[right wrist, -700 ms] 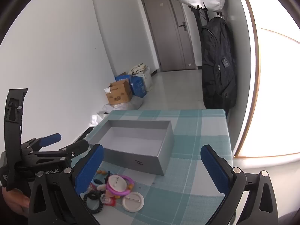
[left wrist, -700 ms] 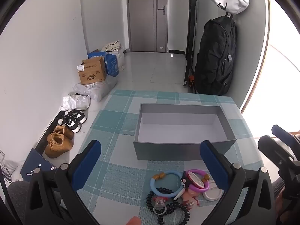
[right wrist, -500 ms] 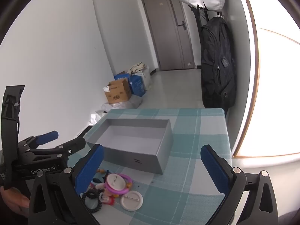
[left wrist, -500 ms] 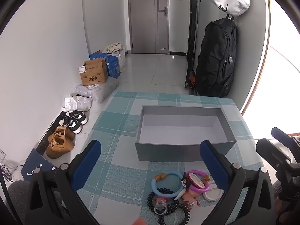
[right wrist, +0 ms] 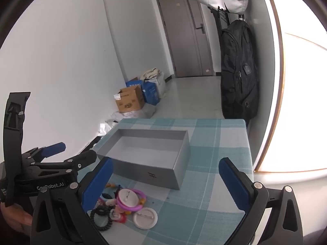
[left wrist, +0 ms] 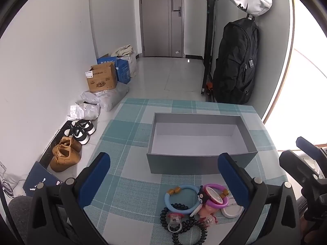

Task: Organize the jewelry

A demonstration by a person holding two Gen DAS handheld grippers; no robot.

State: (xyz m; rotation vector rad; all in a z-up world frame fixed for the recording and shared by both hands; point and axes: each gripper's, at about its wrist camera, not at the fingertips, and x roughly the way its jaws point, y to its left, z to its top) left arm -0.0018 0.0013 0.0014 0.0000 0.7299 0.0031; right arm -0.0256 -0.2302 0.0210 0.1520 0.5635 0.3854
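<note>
Change since earlier frames: both views drawn slightly back and up, pile sits lower in frame; nothing lifted, sorting not yet begun.

Left gripper [left wrist: 163, 175]: fingers spread wide, empty. Right gripper [right wrist: 165, 179]: fingers spread wide, empty.

Grey box [left wrist: 201, 164]: one, empty, 12 o'clock of pile on checked tablecloth [left wrist: 130, 192].

Jewelry pile [left wrist: 194, 206], 6 o'clock in left view. Count: blue ring [left wrist: 179, 198] one; pink ring [left wrist: 214, 196] one; black bead bracelets [left wrist: 190, 224] apparently two; white badges [right wrist: 145, 218] two; rest tangled, cannot tell.

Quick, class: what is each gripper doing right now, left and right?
Left gripper: open, holding nothing, above the pile of plastic rings and bead bracelets.
Right gripper: open, holding nothing.
</note>
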